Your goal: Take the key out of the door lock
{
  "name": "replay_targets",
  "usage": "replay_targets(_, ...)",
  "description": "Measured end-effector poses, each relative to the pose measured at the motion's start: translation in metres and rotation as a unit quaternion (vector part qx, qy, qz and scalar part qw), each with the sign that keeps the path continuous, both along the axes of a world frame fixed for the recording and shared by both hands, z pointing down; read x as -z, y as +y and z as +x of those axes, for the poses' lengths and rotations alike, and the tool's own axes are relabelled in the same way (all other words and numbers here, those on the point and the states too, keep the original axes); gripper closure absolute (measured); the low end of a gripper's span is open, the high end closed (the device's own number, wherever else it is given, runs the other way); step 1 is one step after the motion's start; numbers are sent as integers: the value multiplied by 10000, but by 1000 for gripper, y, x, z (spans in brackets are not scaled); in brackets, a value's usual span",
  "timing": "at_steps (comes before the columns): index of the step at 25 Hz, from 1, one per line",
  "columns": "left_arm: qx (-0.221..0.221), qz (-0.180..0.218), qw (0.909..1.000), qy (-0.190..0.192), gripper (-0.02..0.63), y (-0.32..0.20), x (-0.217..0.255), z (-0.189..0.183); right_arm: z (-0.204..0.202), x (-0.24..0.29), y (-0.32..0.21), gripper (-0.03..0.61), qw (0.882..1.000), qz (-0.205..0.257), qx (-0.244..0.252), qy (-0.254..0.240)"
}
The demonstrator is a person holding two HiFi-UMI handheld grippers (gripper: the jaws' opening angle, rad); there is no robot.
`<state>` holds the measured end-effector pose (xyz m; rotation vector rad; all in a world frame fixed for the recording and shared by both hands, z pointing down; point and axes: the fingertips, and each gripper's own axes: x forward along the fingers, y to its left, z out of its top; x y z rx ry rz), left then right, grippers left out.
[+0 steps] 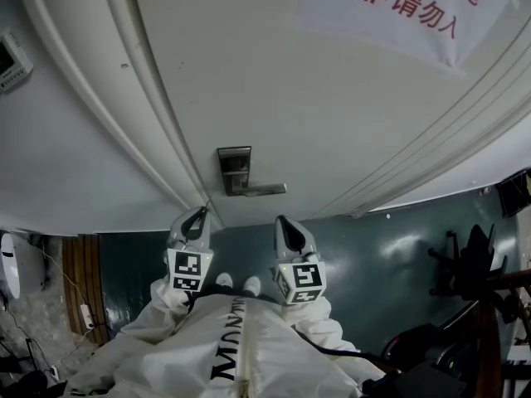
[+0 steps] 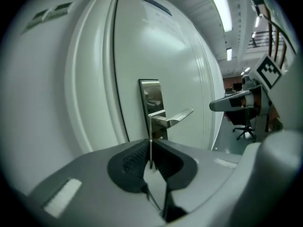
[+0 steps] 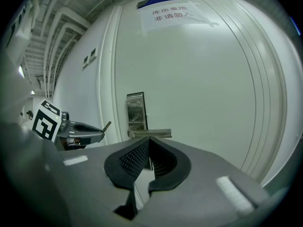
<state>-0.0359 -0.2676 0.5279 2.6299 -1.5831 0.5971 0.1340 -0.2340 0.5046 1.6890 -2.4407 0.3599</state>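
Observation:
A white door [image 1: 332, 114] carries a steel lock plate [image 1: 235, 171] with a lever handle [image 1: 264, 189]. My left gripper [image 1: 202, 211] is a short way back from the door, below and left of the plate, shut on a thin metal key [image 2: 150, 136] that sticks straight out past its tips. In the right gripper view the key [image 3: 106, 125] shows at the left gripper's tip, clear of the lock plate [image 3: 136, 110]. My right gripper [image 1: 280, 220] is held below the handle, shut with nothing in it. The left gripper view has the handle [image 2: 177, 118] ahead of the key.
A paper sign [image 1: 406, 7] with red characters is taped high on the door. The door frame [image 1: 99, 114] runs along the left. A black office chair [image 1: 473, 255] stands on the dark floor at the right. The person's white sleeves [image 1: 224, 347] fill the bottom.

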Motion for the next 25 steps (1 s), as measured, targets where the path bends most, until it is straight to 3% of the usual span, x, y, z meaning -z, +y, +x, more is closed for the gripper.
replay_targets(8, 343, 89, 9993, 150, 592, 22, 12, -10, -10, -10, 12, 578, 9995, 12, 300, -134)
replay_targets(14, 343, 220, 9989, 217, 592, 50, 24, -21, -13, -4, 36, 578, 9994, 120, 203, -234)
replay_targets(25, 93, 422, 9982, 415, 592, 155, 37, -53, -49, 0, 147, 578, 9997, 163, 34, -163)
